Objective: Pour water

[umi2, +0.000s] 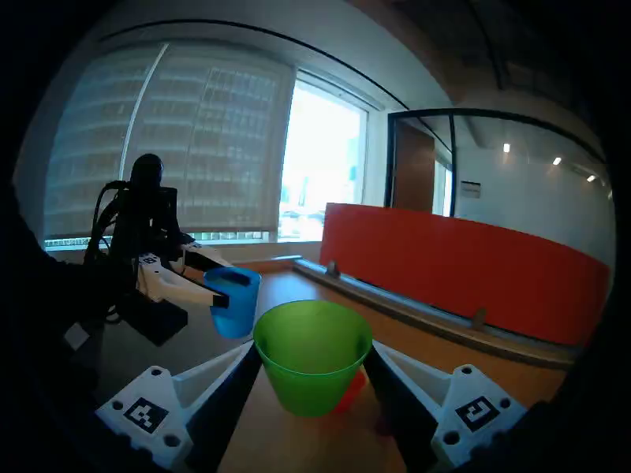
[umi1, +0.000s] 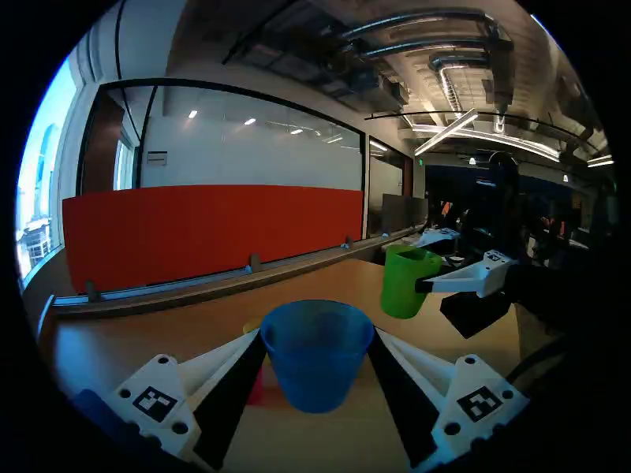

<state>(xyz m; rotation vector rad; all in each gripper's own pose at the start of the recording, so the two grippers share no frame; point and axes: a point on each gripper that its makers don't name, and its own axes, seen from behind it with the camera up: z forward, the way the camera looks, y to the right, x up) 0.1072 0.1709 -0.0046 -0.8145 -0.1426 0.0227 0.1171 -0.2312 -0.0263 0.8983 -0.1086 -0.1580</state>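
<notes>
Blue cup (umi1: 317, 363) sits upright, clamped between the fingers of the left gripper (umi1: 315, 340), and the green cup (umi2: 312, 359) is gripped the same way in the right gripper (umi2: 312, 347), both level above the wooden desk (umi1: 331, 276) and near each other, I'd guess so nothing spills pre-pour.

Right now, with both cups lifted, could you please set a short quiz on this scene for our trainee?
1. True or false: the left tongs grip the blue cup.
2. Which cup do the right tongs hold? A red, B green, C yellow.
3. What runs along the far edge of the desk?
Key: 1 true; 2 B, the green cup; 3 the red partition.
</notes>
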